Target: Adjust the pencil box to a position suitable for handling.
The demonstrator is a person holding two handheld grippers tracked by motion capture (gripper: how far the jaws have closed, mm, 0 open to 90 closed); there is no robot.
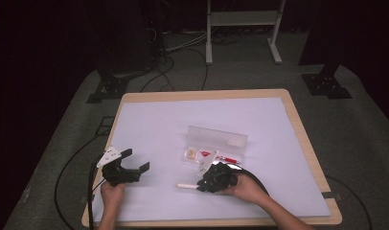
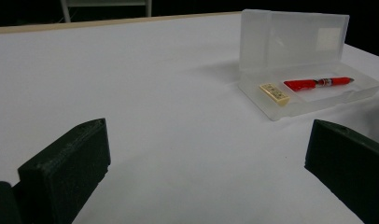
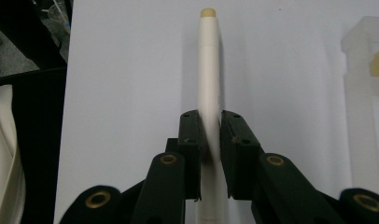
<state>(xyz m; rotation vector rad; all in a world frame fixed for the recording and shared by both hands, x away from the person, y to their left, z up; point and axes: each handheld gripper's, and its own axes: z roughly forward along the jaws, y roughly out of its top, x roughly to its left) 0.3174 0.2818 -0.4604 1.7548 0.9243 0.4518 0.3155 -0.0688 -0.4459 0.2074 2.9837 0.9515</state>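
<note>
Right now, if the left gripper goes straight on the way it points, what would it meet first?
Probably nothing soon. The left gripper is open and faces bare white table. The open clear case, holding a red pen, lies off to the right of that line, though depth is hard to judge.

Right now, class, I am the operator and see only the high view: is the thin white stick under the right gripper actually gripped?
Observer: Yes. In the right gripper view the right gripper has both black pads pressed on the white pen.
Operator: What tips it?
Observer: A small tan cap, pointing away from the jaws.
Operator: And the open clear plastic case?
Observer: The left gripper view shows the clear plastic case holding a red pen and a cream eraser.
</note>
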